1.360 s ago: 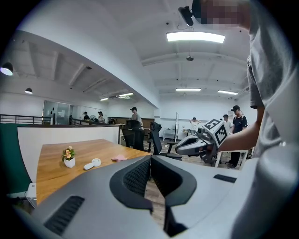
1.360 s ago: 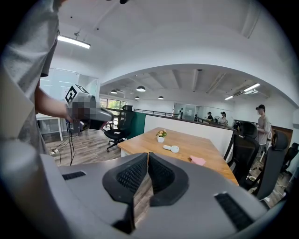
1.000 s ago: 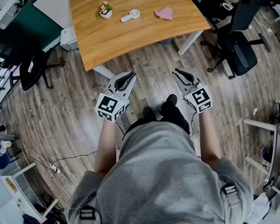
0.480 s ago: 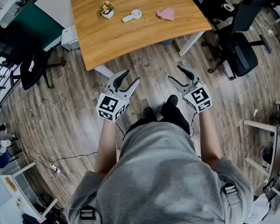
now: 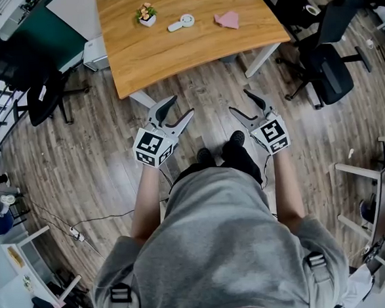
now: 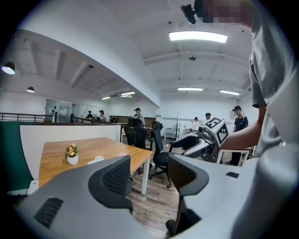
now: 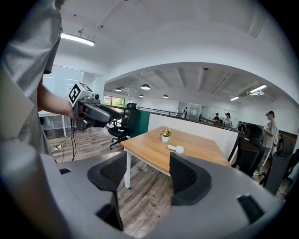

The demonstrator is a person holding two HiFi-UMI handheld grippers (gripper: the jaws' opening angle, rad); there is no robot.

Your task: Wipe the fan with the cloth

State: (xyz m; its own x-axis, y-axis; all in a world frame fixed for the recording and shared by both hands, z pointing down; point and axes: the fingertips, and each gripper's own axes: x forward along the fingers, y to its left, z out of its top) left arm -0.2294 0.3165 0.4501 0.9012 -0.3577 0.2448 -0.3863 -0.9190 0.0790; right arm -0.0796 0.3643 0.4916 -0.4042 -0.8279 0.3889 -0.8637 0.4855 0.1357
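Jaws of both grippers stood wide apart and had just been opening, with nothing between either pair. In the head view the left gripper (image 5: 178,107) and the right gripper (image 5: 240,102) were held side by side over the wooden floor (image 5: 201,83), short of the near edge of the desk (image 5: 172,53). The white fan (image 5: 180,22) lay flat towards the far side of the desk, between a small potted plant (image 5: 145,14) on its left and the folded pink cloth (image 5: 226,18) on its right. All three sat well apart from both sets of jaws.

In the left gripper view the dark ribbed pads (image 6: 117,175) faced each other across a clear gap that showed only floor and a desk leg. The fan (image 6: 96,159) appeared on the desk above the left jaw, just beside the plant (image 6: 71,154). The cloth (image 6: 122,154) was only a faint pink patch near the desk's edge.

In the right gripper view the jaws again stood open on bare floor. The fan (image 7: 176,149) lay on the desk beyond the gap, just above the jaw tips, and the plant (image 7: 165,135) stood behind it. The cloth could not be made out there.
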